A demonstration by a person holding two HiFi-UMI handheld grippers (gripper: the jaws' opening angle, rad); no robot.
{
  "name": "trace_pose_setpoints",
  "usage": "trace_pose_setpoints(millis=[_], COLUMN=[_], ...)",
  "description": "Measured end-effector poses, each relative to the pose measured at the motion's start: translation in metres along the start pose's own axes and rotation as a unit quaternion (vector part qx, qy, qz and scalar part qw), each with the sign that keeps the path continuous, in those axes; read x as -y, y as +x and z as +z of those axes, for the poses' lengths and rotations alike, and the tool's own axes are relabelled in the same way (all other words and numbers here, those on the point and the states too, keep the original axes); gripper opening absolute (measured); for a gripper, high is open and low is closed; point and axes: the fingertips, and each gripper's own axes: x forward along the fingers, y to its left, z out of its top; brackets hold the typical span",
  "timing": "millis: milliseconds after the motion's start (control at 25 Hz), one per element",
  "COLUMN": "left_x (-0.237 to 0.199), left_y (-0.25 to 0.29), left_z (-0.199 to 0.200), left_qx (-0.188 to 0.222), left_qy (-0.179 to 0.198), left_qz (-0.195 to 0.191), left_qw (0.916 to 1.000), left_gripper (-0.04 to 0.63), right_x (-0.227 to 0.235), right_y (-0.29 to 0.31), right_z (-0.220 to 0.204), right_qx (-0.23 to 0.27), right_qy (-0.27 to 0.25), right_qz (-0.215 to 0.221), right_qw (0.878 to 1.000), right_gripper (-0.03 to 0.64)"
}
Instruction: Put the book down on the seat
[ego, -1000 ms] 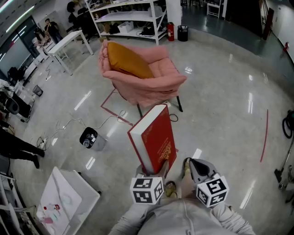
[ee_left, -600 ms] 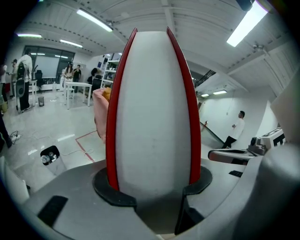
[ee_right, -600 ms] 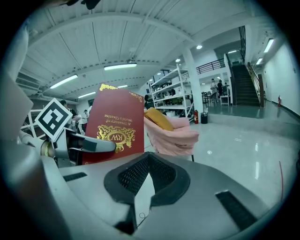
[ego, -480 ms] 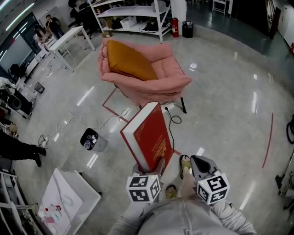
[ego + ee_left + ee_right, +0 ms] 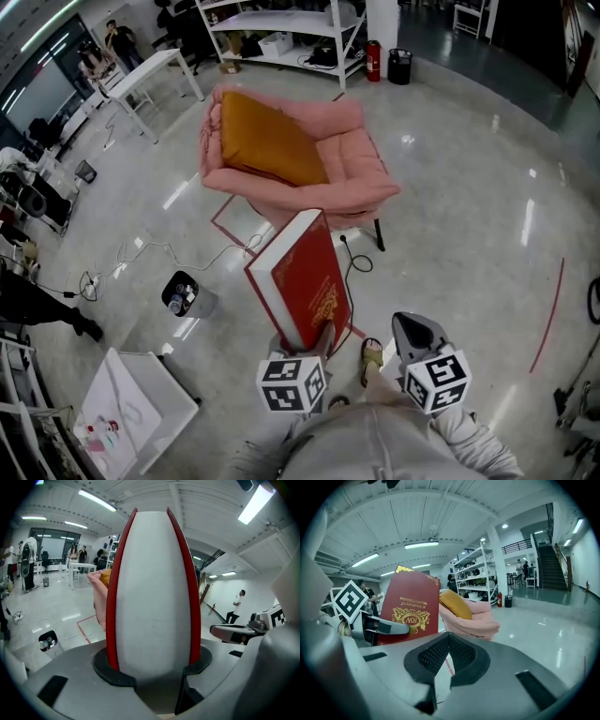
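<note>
A thick red book (image 5: 305, 277) with gold print stands nearly upright above the floor, my left gripper (image 5: 311, 339) shut on its lower end. In the left gripper view its white page edge (image 5: 152, 597) fills the space between the jaws, red covers against each pad. The pink armchair (image 5: 309, 173) with an orange cushion (image 5: 267, 141) on its seat stands just beyond the book. My right gripper (image 5: 415, 330) hangs to the book's right, shut and holding nothing. The right gripper view shows the book (image 5: 410, 606), the armchair (image 5: 473, 620) and the cushion (image 5: 454, 604) ahead.
A small black bin (image 5: 186, 292) and loose cables lie on the floor to the left. A white table (image 5: 131, 403) is at the lower left. Red tape lines mark the floor under the chair. White shelving (image 5: 281, 28) and a fire extinguisher (image 5: 375, 61) stand behind it.
The armchair has come a little closer in the head view. The book has leaned slightly left while still held. The right gripper stays beside it.
</note>
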Motion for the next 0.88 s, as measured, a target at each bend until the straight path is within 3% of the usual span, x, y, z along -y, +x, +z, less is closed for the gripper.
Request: trace_pose_setpoints(millis=[440, 880], left_x=[0.025, 0.028], left_y=[0.078, 0.111], left_z=[0.055, 0.084], left_qx=[0.016, 0.035], left_qy=[0.000, -0.017], left_qz=[0.019, 0.038], left_qw=[0.9997, 0.9985], left_gripper=[0.245, 0.245], right_x=[0.083, 0.109], right_y=[0.046, 0.071], right_z=[0.046, 0.057], right_qx=[0.005, -0.004], right_qy=[-0.028, -0.043], right_qz=[0.024, 0.050], right_qw=[0.999, 0.998], right_gripper=[0.005, 0.005])
